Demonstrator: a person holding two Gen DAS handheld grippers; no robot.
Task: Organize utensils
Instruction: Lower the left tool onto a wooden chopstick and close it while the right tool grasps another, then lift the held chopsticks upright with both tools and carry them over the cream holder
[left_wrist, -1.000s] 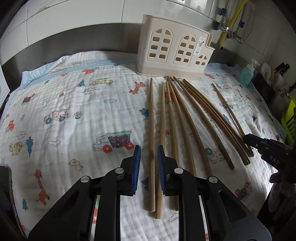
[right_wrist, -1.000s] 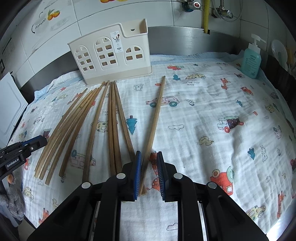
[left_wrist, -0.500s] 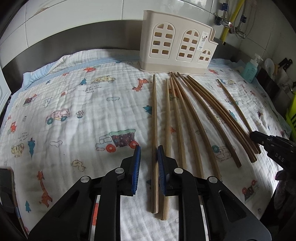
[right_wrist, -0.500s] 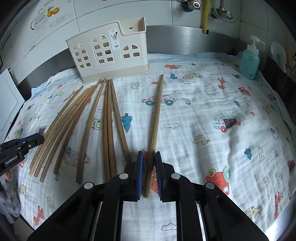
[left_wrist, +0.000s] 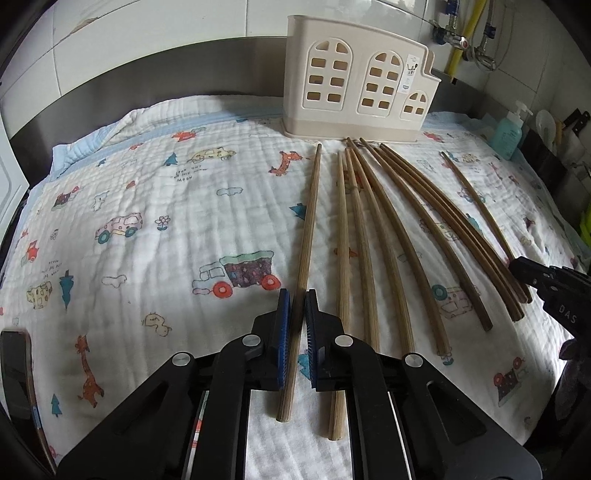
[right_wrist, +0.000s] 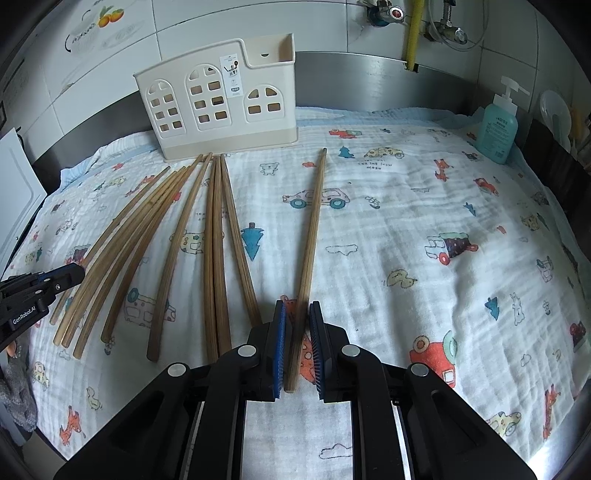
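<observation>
Several long wooden chopsticks (left_wrist: 388, 236) lie fanned on the printed cloth in front of a cream utensil holder (left_wrist: 354, 88) with arched windows. My left gripper (left_wrist: 297, 325) is closing, and its blue pads press the leftmost chopstick (left_wrist: 310, 221) near its close end. In the right wrist view my right gripper (right_wrist: 297, 343) is shut on the lone rightmost chopstick (right_wrist: 314, 221), which crosses slantwise between the pads. Both chopsticks rest on the cloth. Each gripper shows at the other view's edge: the right gripper (left_wrist: 517, 264) and the left gripper (right_wrist: 79, 271). The holder (right_wrist: 221, 107) stands upright.
A cartoon-print cloth (right_wrist: 406, 221) covers the counter up to a steel backsplash. A teal soap bottle (right_wrist: 496, 129) stands at the back right, with pipes (right_wrist: 412, 33) on the tiled wall above. White and dark kitchen items crowd the far right edge.
The left jaws have narrowed from a clear gap onto the leftmost chopstick. The right jaws have drawn in slightly around the rightmost one. Neither hand has shifted.
</observation>
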